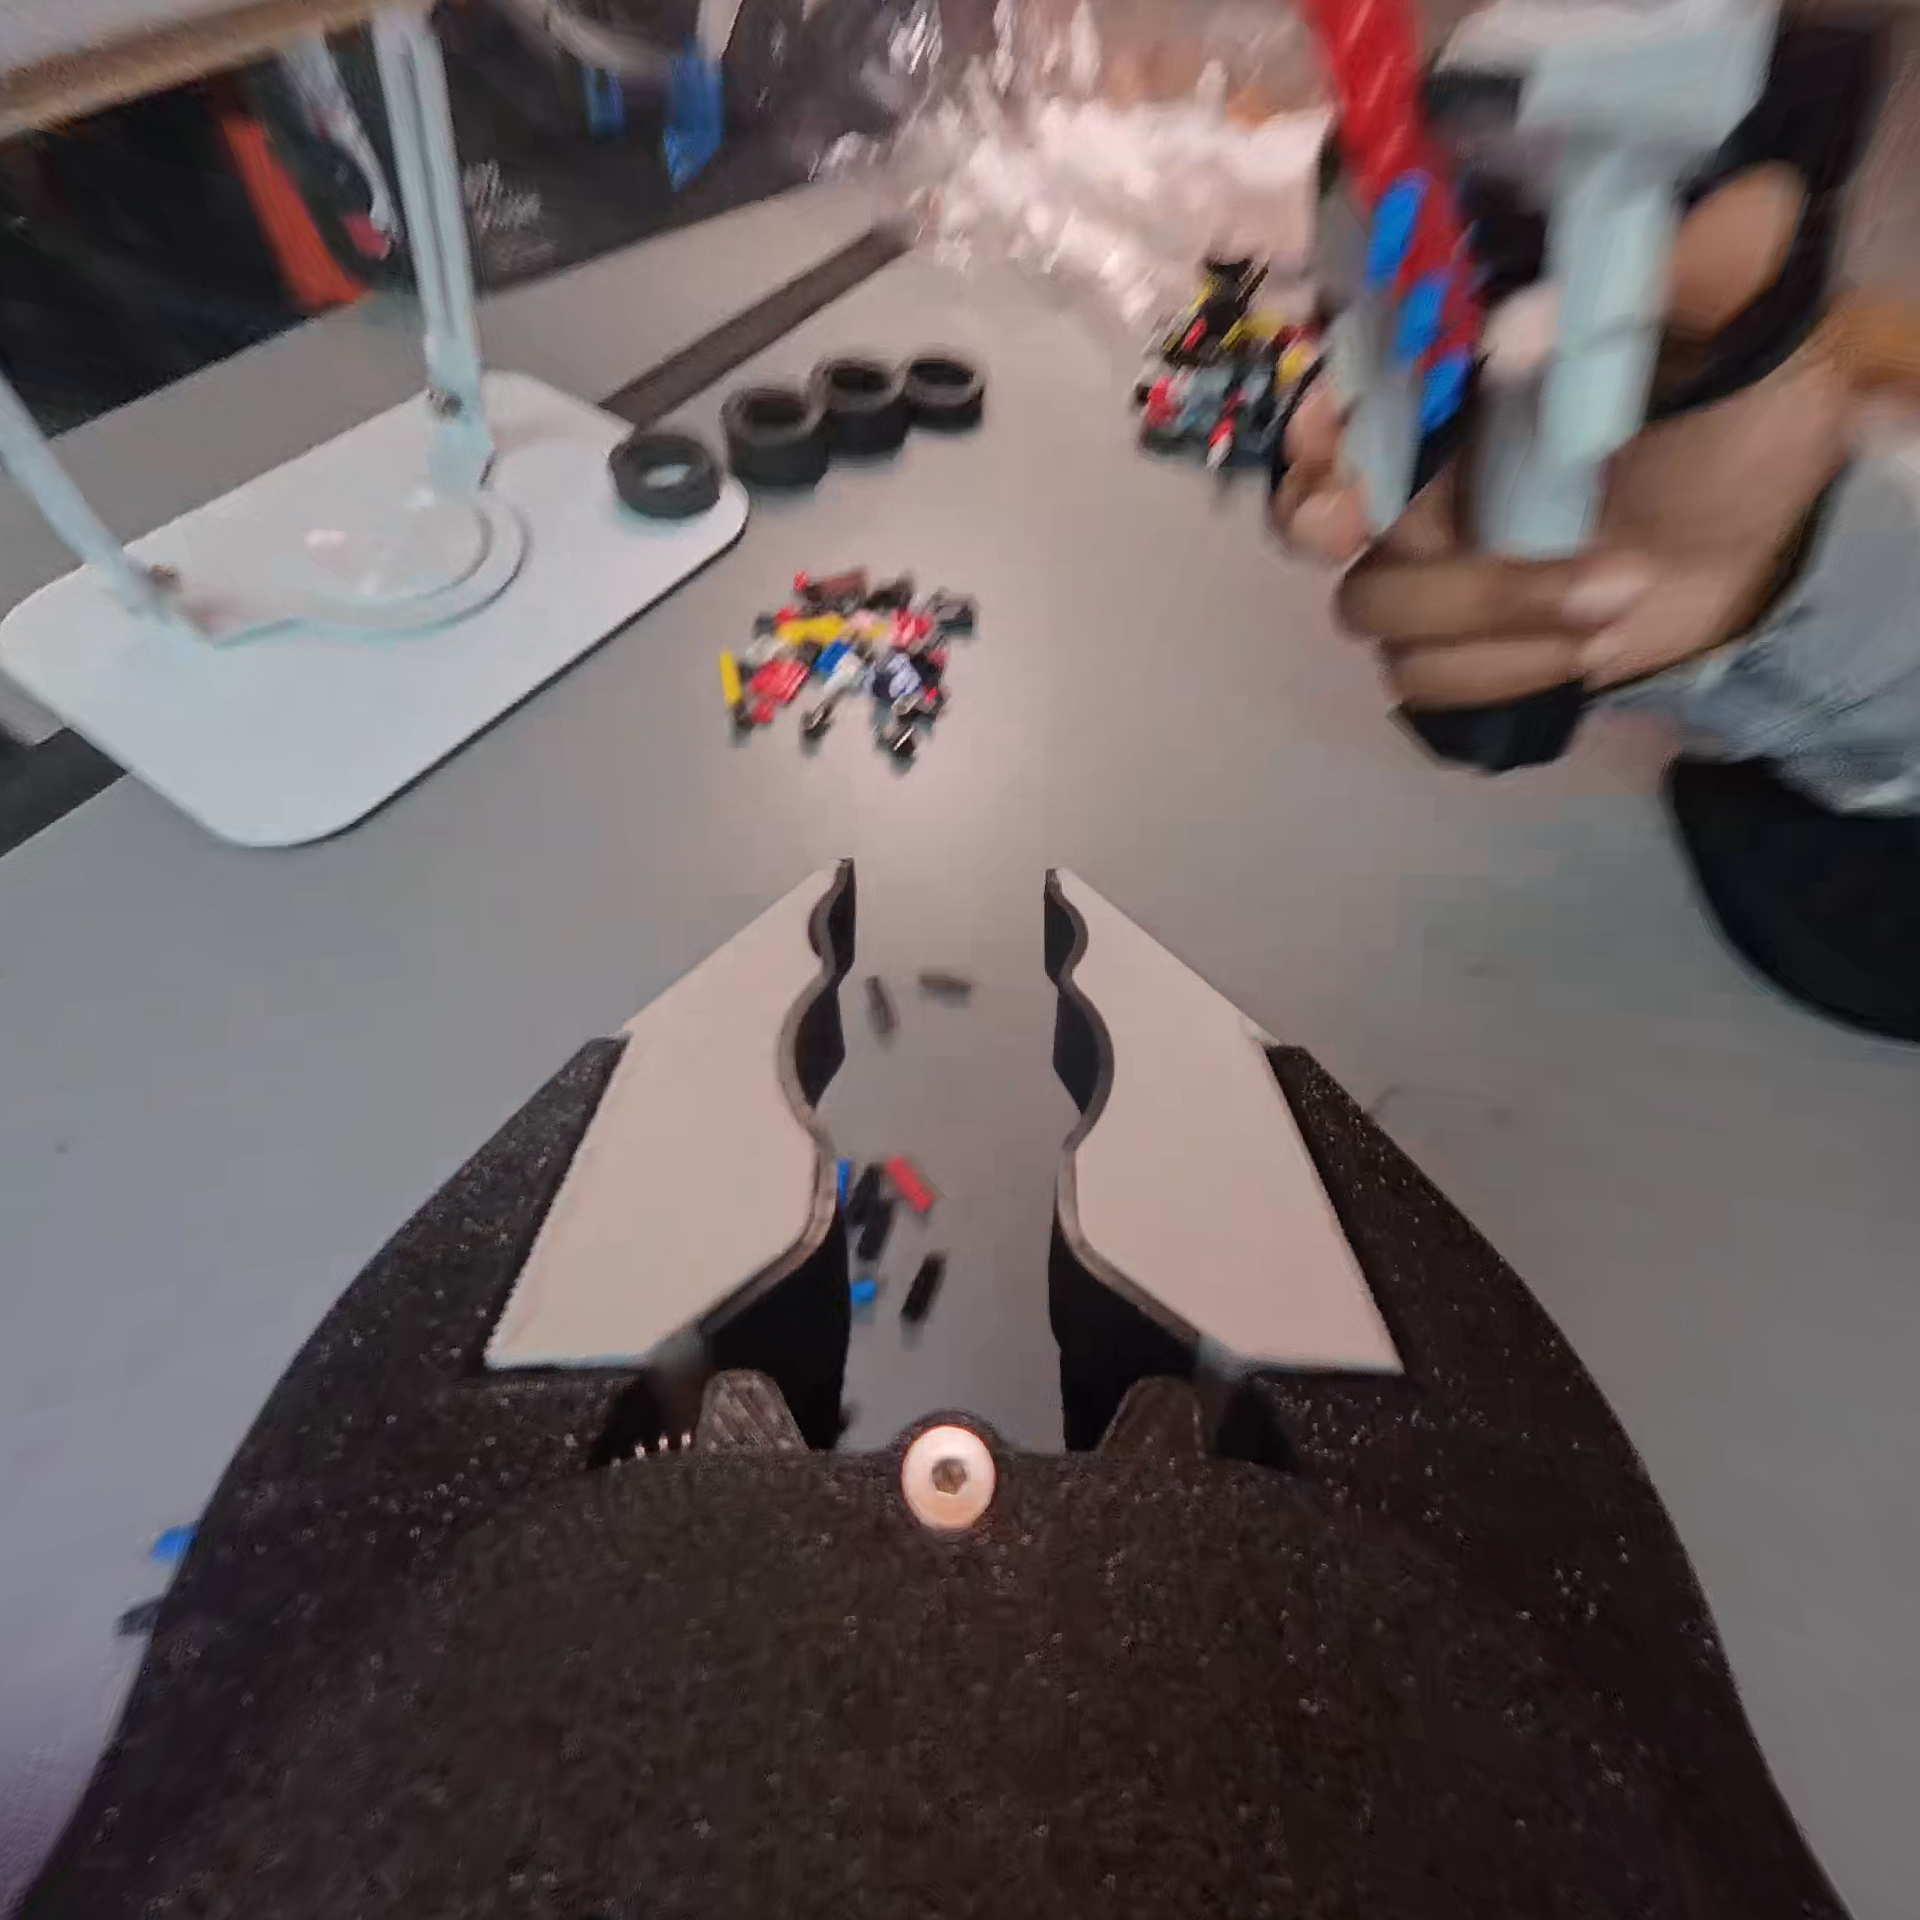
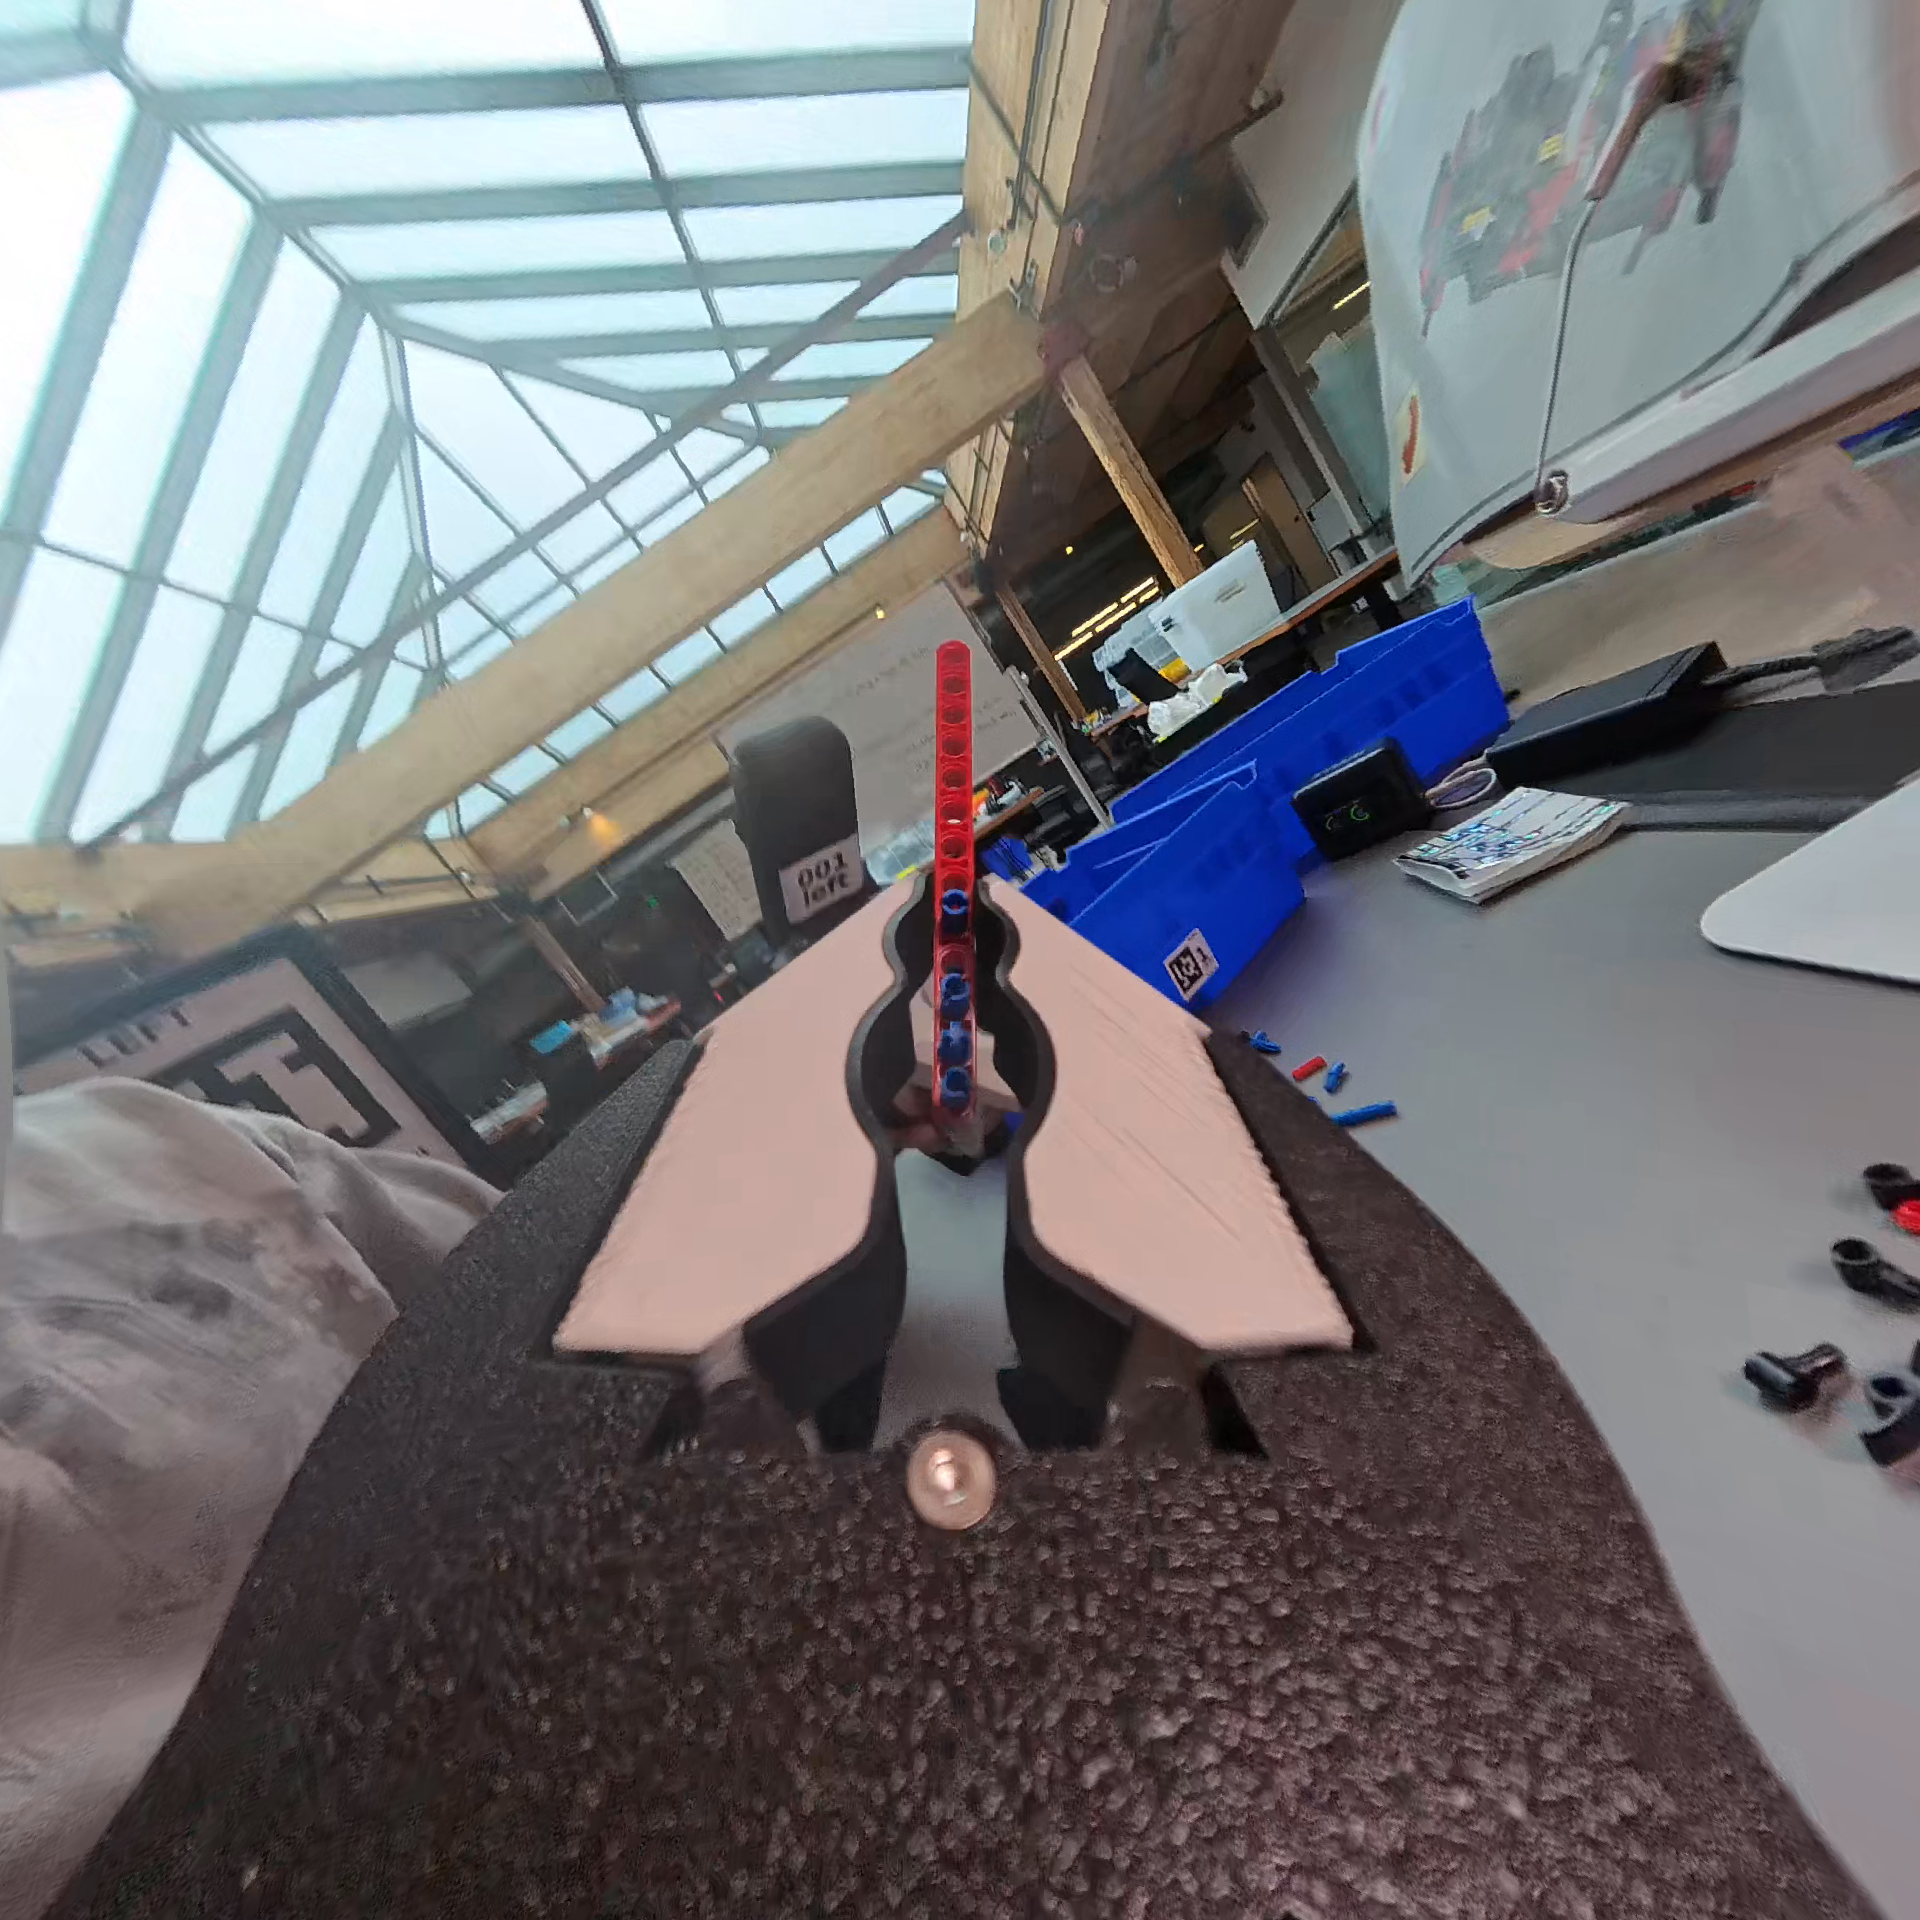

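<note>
A grey table (image 1: 1351, 1143) fills the left wrist view, and on its far left stands a pale flat stand base (image 1: 343, 665) with slim uprights. In the right wrist view a row of blue bins (image 2: 1278, 821) sits on the same table beyond the gripper, with a black box (image 2: 1361, 805) and a small keyboard-like pad (image 2: 1507, 842) beside them.

The left gripper (image 1: 948, 883) hangs low over the table with its jaws apart and nothing between them; a few small dark, red and blue pieces (image 1: 888, 1205) lie on the surface under the gap. Ahead of it lies a heap of small coloured bricks (image 1: 852, 655), and farther off a row of black tyres (image 1: 810, 426) next to the stand base. A partly built brick model (image 1: 1226, 374) sits beyond, though blur makes its form hard to read.

The right gripper (image 2: 954, 904) is tilted upward, its jaws pressed onto a long red holed beam (image 2: 953, 769) that stands upright between the fingertips, with blue pins (image 2: 953, 997) set in its lower holes. In the left wrist view that same gripper (image 1: 1507, 343) appears upper right, held by a hand (image 1: 1538, 582). Loose blue and red pins (image 2: 1320, 1081) and black connectors (image 2: 1860, 1278) lie on the table to its right.
</note>
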A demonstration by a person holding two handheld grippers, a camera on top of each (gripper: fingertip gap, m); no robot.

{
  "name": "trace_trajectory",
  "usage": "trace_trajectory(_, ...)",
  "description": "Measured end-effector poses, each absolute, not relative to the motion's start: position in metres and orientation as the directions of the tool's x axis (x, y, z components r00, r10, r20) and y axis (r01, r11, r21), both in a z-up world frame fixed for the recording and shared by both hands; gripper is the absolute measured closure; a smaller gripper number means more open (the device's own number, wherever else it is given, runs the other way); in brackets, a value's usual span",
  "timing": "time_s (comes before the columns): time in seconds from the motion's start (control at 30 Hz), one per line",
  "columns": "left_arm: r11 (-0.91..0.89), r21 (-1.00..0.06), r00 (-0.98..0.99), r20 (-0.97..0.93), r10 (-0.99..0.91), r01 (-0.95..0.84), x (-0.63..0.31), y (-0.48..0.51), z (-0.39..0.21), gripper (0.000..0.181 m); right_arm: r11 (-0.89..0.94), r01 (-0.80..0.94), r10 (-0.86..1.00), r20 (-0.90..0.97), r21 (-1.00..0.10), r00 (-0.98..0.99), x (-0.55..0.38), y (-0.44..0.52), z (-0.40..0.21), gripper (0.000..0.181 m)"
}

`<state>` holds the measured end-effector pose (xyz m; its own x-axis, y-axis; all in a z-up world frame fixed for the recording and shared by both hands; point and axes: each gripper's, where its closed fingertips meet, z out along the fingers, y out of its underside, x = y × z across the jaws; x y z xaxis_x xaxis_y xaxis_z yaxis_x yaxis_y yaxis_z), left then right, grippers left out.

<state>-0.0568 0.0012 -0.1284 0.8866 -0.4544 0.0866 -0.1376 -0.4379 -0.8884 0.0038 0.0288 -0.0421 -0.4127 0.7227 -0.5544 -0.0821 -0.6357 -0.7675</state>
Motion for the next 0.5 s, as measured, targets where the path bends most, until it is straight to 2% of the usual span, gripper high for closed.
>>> trace_trajectory(0.03,-0.383,-0.922,0.848,0.164,-0.504,-0.05,-0.046,-0.001,-0.111,0.145,-0.562,-0.078,0.774,-0.49,-0.823,-0.4,0.001,0.021,-0.046,0.175)
trace_trajectory(0.13,-0.298,-0.934,0.677,0.351,-0.647,0.199,-0.023,-0.015,-0.068,0.143,-0.312,-0.077,0.893,-0.265,-0.947,-0.365,-0.005,-0.002,-0.057,0.175)
trace_trajectory(0.2,-0.29,-0.916,0.584,0.401,-0.706,0.278,-0.016,-0.023,-0.055,0.147,-0.156,-0.069,0.928,-0.122,-0.985,-0.353,-0.008,-0.016,-0.063,0.175)
trace_trajectory(0.23,-0.282,-0.914,0.562,0.402,-0.723,0.291,-0.015,-0.026,-0.052,0.151,-0.08,-0.064,0.938,-0.054,-0.995,-0.342,-0.01,-0.022,-0.067,0.175)
trace_trajectory(0.3,-0.267,-0.925,0.545,0.375,-0.75,0.269,-0.013,-0.031,-0.05,0.172,0.051,-0.065,0.946,0.069,-0.997,-0.318,-0.011,-0.03,-0.07,0.174)
trace_trajectory(0.43,-0.197,-0.946,0.558,0.311,-0.769,0.256,-0.014,-0.036,-0.041,0.173,0.149,-0.122,0.949,0.176,-0.981,-0.261,-0.009,-0.033,-0.059,0.173)
trace_trajectory(0.5,-0.187,-0.932,0.526,0.333,-0.783,0.312,-0.015,-0.039,-0.032,0.174,0.159,-0.118,0.949,0.185,-0.98,-0.257,-0.008,-0.032,-0.059,0.164)
